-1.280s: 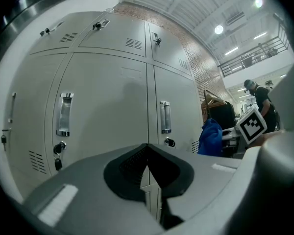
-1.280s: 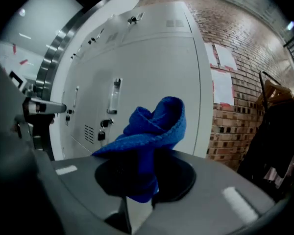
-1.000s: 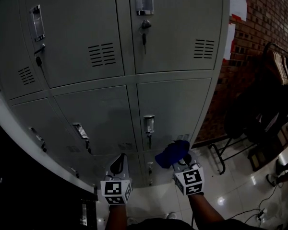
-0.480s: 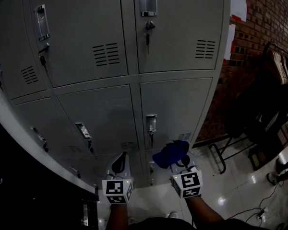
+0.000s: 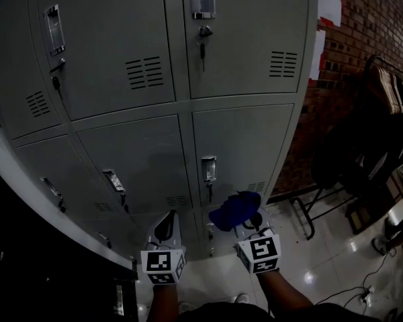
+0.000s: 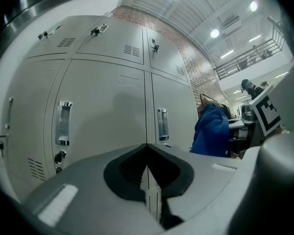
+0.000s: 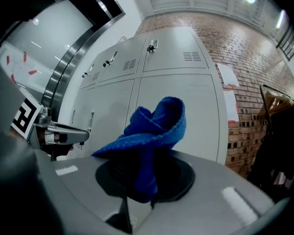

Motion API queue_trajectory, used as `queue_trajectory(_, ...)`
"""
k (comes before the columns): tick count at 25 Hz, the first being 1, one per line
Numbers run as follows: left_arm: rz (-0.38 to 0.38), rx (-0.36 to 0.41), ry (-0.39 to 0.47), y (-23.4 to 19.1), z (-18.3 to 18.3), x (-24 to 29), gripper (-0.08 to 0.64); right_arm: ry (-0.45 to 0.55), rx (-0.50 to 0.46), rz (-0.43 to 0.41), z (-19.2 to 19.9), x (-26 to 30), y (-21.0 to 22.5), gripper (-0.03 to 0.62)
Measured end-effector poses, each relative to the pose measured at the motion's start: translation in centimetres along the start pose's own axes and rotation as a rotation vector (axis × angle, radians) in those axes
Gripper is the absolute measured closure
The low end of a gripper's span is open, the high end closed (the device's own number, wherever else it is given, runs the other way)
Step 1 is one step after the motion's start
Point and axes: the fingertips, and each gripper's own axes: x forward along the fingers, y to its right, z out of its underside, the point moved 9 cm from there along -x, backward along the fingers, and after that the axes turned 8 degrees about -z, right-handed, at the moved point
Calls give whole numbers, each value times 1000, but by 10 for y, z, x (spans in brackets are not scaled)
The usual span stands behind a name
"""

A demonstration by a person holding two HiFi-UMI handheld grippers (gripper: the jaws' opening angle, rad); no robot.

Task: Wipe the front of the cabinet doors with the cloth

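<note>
Grey metal locker doors [image 5: 245, 146] fill the head view, each with a recessed handle and a key lock. A blue cloth [image 5: 234, 210] is bunched in my right gripper [image 5: 245, 221], which is shut on it low in front of the lower right door. In the right gripper view the blue cloth [image 7: 149, 131] stands up from the jaws, a short way off the door [image 7: 181, 111]. My left gripper [image 5: 166, 228] is shut and empty, level with the right one. In the left gripper view its jaws meet before the locker doors [image 6: 108, 106], with the cloth [image 6: 210, 131] to the right.
A brick wall [image 5: 363, 32] stands right of the lockers, with papers [image 5: 330, 2] pinned on it. A dark chair and clothes rack [image 5: 373, 146] stand on the glossy floor [image 5: 322, 260] at the right. Cables [image 5: 363, 294] lie on the floor. A dark cabinet edge [image 5: 27, 247] runs at the left.
The right gripper with the cloth has drifted slightly left and down towards the lower right door. The head view has shifted a little; the left gripper stays put.
</note>
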Motion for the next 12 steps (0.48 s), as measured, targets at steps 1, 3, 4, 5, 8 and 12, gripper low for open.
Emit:
queue_trajectory(1, 2, 0, 0, 0, 0, 0, 543, 0, 0, 1, 0, 0, 0, 523)
queue_trajectory(3, 4, -2, -1, 1, 1, -1, 543, -1, 0, 3, 1, 0, 0, 523)
queue_trajectory(4, 4, -2, -1, 2, 1, -1, 543, -2, 0, 3, 2, 0, 0, 523)
queue_trajectory(5, 5, -3, 0, 2, 1, -1, 543, -4, 1, 3, 2, 0, 0, 523)
queue_trajectory(8, 6, -3, 3, 4, 0, -1, 543, -10, 0, 4, 4, 0, 1, 523)
queue_trajectory(12, 7, -4, 7, 5, -1, 0, 543, -15, -4, 5, 5, 0, 2, 523)
